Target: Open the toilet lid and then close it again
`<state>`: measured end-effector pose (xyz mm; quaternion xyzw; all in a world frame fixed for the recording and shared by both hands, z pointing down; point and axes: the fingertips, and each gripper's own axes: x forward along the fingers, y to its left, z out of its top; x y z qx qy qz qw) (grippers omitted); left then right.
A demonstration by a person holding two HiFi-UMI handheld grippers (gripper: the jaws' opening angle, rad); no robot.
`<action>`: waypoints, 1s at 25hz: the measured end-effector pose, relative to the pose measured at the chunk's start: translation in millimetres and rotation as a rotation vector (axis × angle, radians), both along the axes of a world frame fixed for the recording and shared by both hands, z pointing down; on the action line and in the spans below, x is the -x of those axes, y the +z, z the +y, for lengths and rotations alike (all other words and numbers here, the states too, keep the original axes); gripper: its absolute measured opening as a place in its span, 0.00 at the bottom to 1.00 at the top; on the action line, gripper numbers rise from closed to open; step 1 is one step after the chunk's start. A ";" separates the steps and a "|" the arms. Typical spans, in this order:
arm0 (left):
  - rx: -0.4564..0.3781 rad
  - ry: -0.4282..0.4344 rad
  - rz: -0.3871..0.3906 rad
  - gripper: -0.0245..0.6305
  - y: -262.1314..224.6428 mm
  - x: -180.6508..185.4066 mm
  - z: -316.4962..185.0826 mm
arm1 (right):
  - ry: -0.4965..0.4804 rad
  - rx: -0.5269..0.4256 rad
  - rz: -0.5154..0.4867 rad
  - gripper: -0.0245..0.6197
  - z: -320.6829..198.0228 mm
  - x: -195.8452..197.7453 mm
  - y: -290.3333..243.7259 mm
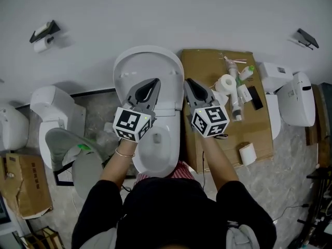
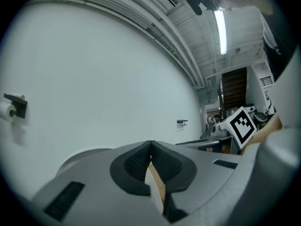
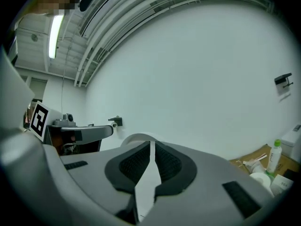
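2 traits should decide how the toilet lid [image 1: 148,66] handles, in my judgement: it looks like a stiff, fairly light plastic shell swinging on a hinge at its base, and its glossy surface is likely slippery against rubber pads. It may bang down on the seat [image 1: 172,152] if it is tipped forward and let go. The best hold is probably its free curved rim, farthest from the hinge, either pinched across the thin edge or hooked from behind and lowered slowly. Nearest the person, the left hand-held gripper [image 2: 150,143] hangs above the seat with its 2 jaws drawn together at the tips and nothing clamped; only a sliver of background shows lower between them. Beside it, the right hand-held gripper [image 3: 151,144] is closed to a narrow slit and is likewise empty. Just ahead of both tips the lid stands raised, with its rim showing beyond the jaws in each gripper view, and neither gripper appears to touch it. Right of the right hand-held gripper sits a cardboard box [image 1: 207,66]. Beyond the lid is the bare wall [image 1: 155,14].
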<state>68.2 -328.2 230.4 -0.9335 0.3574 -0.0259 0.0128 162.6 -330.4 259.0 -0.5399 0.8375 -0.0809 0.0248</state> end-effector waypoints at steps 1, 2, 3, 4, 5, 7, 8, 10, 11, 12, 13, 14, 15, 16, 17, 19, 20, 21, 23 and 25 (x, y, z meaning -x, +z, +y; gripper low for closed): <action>0.002 -0.009 0.001 0.04 1.8 -2.5 -4.4 | -0.003 0.001 0.004 0.07 -3.7 -2.1 2.8; 0.005 -0.021 0.004 0.04 3.4 -4.5 -8.9 | -0.004 0.003 0.008 0.07 -7.6 -4.2 5.7; 0.007 -0.033 0.010 0.04 4.9 -6.0 -13.6 | -0.002 0.005 0.010 0.07 -11.7 -6.2 8.6; 0.012 -0.045 0.017 0.04 6.7 -7.4 -17.9 | 0.000 0.007 0.011 0.07 -16.0 -8.1 11.4; 0.020 -0.055 0.024 0.04 9.0 -9.1 -21.6 | 0.004 0.010 0.011 0.07 -20.1 -10.1 14.1; 0.036 -0.072 0.035 0.04 14.9 -12.5 -27.3 | 0.004 0.015 0.007 0.08 -26.5 -13.4 20.1; 0.042 -0.083 0.038 0.04 17.7 -13.3 -29.9 | 0.001 0.018 0.004 0.08 -29.2 -14.3 23.4; 0.054 -0.101 0.043 0.04 23.0 -13.6 -34.7 | -0.004 0.024 -0.001 0.08 -34.6 -15.9 29.8; 0.059 -0.106 0.042 0.04 25.7 -13.7 -36.5 | -0.005 0.027 -0.004 0.08 -37.3 -16.7 32.7; 0.063 -0.108 0.037 0.04 28.7 -14.0 -37.8 | -0.004 0.029 -0.005 0.08 -39.8 -17.5 35.6; 0.067 -0.110 0.028 0.04 31.9 -14.4 -38.8 | -0.001 0.032 -0.004 0.08 -42.3 -18.7 38.6; 0.072 -0.111 0.020 0.04 35.3 -15.1 -39.9 | 0.003 0.034 -0.002 0.08 -44.7 -20.1 41.7; 0.079 -0.112 0.014 0.04 38.8 -15.7 -41.3 | 0.005 0.036 0.001 0.08 -47.2 -21.5 44.6; 0.087 -0.115 0.010 0.04 42.1 -16.2 -43.0 | 0.006 0.039 0.002 0.08 -49.9 -22.4 47.5; 0.095 -0.118 0.006 0.04 45.2 -16.3 -45.0 | 0.004 0.043 0.004 0.08 -52.4 -22.6 50.4; 0.107 -0.125 0.002 0.04 50.7 -16.4 -48.5 | -0.002 0.050 0.006 0.10 -56.5 -22.3 56.9; 0.111 -0.126 0.000 0.04 53.1 -16.5 -49.9 | -0.004 0.056 0.006 0.11 -58.4 -21.9 60.8; 0.114 -0.127 -0.002 0.04 55.1 -16.6 -51.4 | -0.007 0.062 0.004 0.13 -60.6 -21.4 64.8; 0.120 -0.125 -0.008 0.04 58.5 -16.5 -55.2 | -0.012 0.075 0.000 0.14 -66.1 -19.8 72.0; 0.127 -0.125 -0.014 0.04 61.8 -16.4 -59.6 | -0.016 0.085 0.006 0.14 -71.3 -18.4 77.8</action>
